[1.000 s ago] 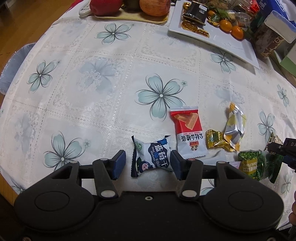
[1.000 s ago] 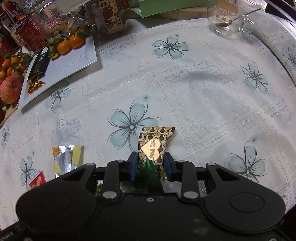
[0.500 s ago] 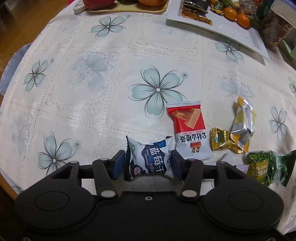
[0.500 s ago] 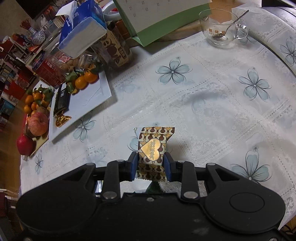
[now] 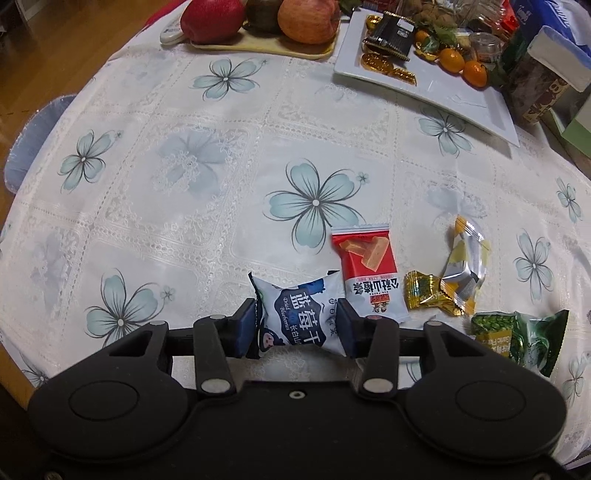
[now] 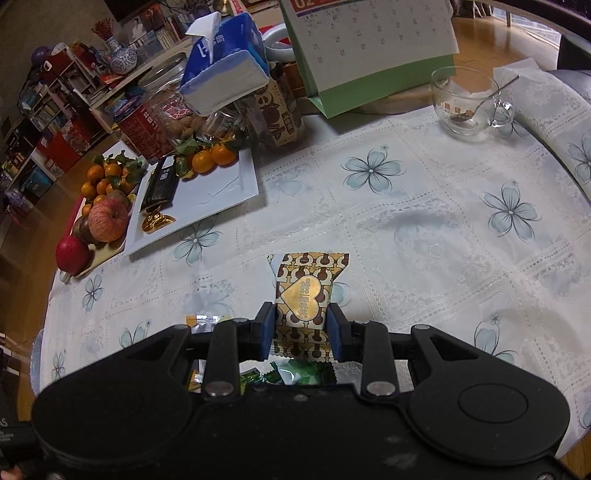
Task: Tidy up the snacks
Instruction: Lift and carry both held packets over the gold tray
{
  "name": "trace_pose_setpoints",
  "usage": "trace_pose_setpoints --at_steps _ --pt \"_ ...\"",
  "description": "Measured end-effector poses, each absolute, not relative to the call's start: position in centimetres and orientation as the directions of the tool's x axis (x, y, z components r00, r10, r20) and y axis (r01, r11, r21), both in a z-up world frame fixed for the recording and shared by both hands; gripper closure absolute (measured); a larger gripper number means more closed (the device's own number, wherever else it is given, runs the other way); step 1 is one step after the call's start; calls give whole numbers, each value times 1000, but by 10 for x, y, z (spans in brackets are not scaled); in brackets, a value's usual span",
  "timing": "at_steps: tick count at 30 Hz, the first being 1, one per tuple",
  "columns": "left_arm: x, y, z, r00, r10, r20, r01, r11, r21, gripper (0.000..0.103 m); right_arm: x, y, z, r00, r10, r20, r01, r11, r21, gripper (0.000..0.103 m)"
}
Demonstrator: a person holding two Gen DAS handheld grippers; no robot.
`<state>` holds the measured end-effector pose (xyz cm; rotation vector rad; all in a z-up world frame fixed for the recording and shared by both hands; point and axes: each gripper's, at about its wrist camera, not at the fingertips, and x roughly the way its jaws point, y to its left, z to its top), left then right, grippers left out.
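My left gripper (image 5: 297, 326) is shut on a blue-and-white dried blueberry packet (image 5: 295, 314), held just above the floral tablecloth. Beside it lie a red packet (image 5: 369, 271), a gold candy (image 5: 424, 293), a yellow-silver packet (image 5: 463, 266) and a green packet (image 5: 517, 338). My right gripper (image 6: 301, 330) is shut on a brown-and-gold packet with a gold heart (image 6: 306, 291), lifted above the table. A white rectangular plate (image 6: 210, 195) with a black bar, gold sweets and small oranges stands at the far left; it also shows in the left wrist view (image 5: 461, 98).
A tray of apples (image 5: 266, 22) stands at the back. A tissue box (image 6: 225, 70), snack jars (image 6: 147, 125), a green desk calendar (image 6: 369, 55) and a glass cup with a spoon (image 6: 469, 103) line the far edge. The table edge (image 5: 22, 184) curves at left.
My left gripper has closed on the blueberry packet and lifted it slightly. My right gripper has risen higher with the brown-and-gold packet, away from the green packet.
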<state>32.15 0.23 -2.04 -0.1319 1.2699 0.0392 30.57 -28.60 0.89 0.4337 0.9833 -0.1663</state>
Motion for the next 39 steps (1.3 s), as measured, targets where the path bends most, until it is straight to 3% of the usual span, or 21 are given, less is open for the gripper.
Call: trace_pose_setpoints --at_steps 16,27,39 --pt "202 -3 53 521 -97 -848 71 995 -71 51 200 -261 44 717 55 -694 234 920 314 71" --pt "95 -3 29 500 -114 -858 110 992 -68 51 53 -213 28 732 79 -677 171 940 294 71" --pt "31 4 12 492 -57 -868 48 998 -38 51 -43 -175 7 721 97 -686 120 958 261 71"
